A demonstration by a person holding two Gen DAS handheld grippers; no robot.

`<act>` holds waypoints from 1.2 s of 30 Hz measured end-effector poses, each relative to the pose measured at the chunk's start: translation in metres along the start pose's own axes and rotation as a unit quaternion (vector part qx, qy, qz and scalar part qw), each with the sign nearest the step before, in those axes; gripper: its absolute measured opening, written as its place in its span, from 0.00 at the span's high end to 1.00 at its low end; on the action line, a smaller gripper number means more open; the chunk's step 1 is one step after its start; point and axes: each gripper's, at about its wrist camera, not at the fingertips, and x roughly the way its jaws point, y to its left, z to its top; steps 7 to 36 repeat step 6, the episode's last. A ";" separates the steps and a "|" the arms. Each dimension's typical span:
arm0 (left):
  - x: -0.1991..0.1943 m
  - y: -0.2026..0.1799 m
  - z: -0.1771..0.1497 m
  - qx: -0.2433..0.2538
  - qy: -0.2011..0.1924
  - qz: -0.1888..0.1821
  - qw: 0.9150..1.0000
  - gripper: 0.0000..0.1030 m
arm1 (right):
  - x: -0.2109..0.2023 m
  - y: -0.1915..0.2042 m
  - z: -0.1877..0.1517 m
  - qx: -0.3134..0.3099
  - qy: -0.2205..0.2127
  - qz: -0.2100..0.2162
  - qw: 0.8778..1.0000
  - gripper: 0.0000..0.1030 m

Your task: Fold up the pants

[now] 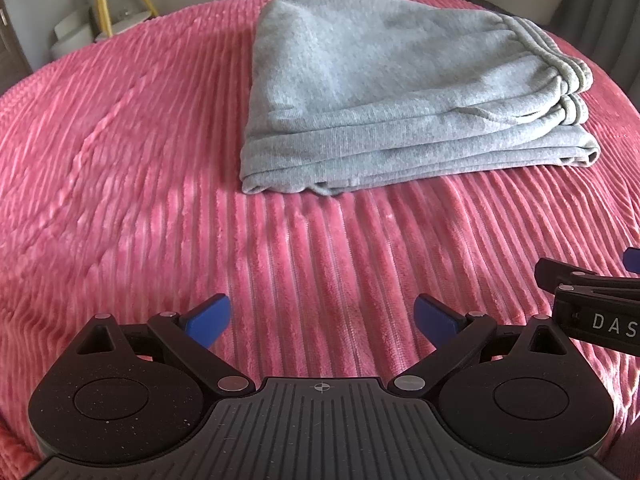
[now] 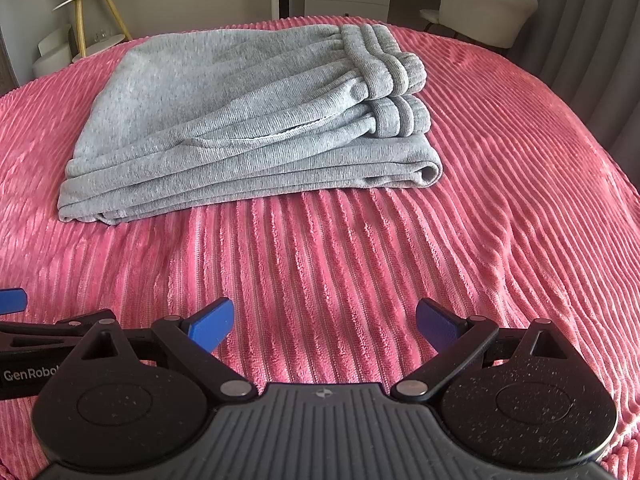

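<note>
1. Your left gripper (image 1: 322, 320) is wide apart and holds nothing, above the pink bed cover (image 1: 120, 152).
2. The grey pants (image 2: 248, 120) lie folded on the cover, ahead of both grippers.
3. Your right gripper (image 2: 325, 322) is wide too, also holding nothing.

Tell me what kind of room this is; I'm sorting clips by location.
Most likely a bedroom: folded grey pants lie on a pink ribbed bedspread, with a cushioned white chair and curtains behind.
</note>
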 end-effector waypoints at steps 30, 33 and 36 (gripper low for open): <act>-0.001 0.000 0.001 -0.001 -0.004 -0.004 1.000 0.02 | -0.001 -0.001 0.000 0.000 0.000 0.000 1.000 0.05; -0.001 0.000 0.001 -0.001 -0.004 -0.004 1.000 0.02 | -0.001 -0.001 0.000 0.000 0.000 0.000 1.000 0.05; -0.001 0.000 0.001 -0.001 -0.004 -0.004 1.000 0.02 | -0.001 -0.001 0.000 0.000 0.000 0.000 1.000 0.05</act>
